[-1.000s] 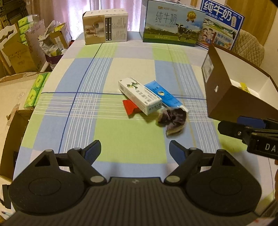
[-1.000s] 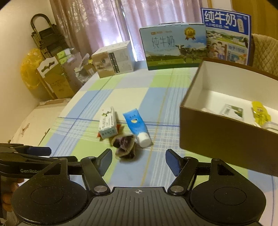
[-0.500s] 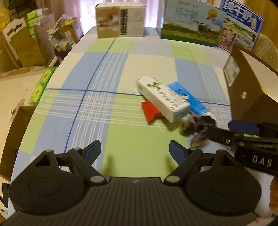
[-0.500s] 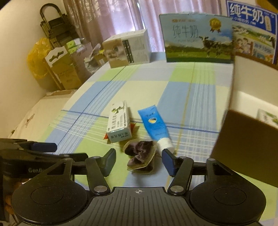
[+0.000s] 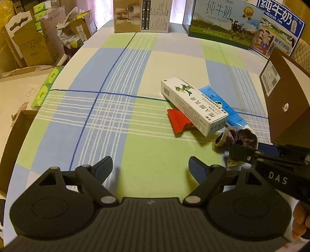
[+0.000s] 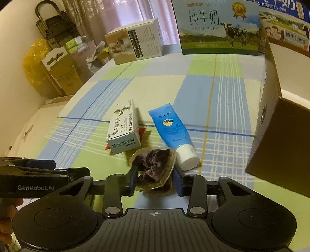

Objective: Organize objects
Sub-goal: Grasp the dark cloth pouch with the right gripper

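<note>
A dark purple scrunchie on a tan card (image 6: 153, 160) lies on the checked tablecloth, just in front of a white medicine box (image 6: 124, 128) and a blue tube with a white cap (image 6: 170, 124). My right gripper (image 6: 155, 178) has both pads against the scrunchie card, shut on it. A red packet (image 5: 178, 121) pokes out from under the white box (image 5: 193, 105). The left gripper (image 5: 150, 168) hangs open over bare cloth, left of the pile, holding nothing. The brown open box (image 6: 271, 126) stands to the right; in the left wrist view the right gripper hides part of the scrunchie (image 5: 240, 135).
Two milk cartons (image 5: 222, 23) and a beige carton (image 5: 141, 15) line the table's far edge. Cardboard boxes and bags (image 5: 29, 44) crowd the floor beyond the left edge. A hand (image 5: 300, 223) holds the right gripper's handle.
My right gripper has come down and forward to the scrunchie card and its fingers have narrowed onto it. The left gripper has shifted left and a little forward, still open.
</note>
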### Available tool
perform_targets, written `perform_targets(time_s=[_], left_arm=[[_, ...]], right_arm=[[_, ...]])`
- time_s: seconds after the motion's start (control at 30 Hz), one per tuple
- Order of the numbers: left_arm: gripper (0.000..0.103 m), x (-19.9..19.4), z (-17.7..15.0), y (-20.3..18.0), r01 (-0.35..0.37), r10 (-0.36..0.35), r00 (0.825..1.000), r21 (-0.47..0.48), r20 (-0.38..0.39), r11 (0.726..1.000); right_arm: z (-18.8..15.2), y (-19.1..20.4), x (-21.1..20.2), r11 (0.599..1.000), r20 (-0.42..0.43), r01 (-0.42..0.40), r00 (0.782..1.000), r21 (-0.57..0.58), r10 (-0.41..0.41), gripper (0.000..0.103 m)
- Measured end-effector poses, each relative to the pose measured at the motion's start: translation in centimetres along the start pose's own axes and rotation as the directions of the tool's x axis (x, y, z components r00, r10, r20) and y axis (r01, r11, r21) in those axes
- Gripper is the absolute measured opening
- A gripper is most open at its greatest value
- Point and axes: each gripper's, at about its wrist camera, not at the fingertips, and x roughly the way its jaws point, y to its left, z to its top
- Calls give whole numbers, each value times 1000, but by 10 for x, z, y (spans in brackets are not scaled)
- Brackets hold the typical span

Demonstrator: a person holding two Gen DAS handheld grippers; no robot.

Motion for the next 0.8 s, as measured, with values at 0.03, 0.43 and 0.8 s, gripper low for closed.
perform_targets(time_s=[0.03,0.43,0.8], left_arm=[[83,1,0,-1,0,0,1000,1,-1,1000],[83,-9,1,-3,33,-33,999,-4,23,999],[82,6,44,-20,92,-90,995,-63,34,994]], right_arm=[[0,0,-1,1000,3,2,1000,-2,-2,26],[21,1,-54,999,175,46,984,-11,-43,7],[40,-25,-70,996,321,68,944,50,-81,7]])
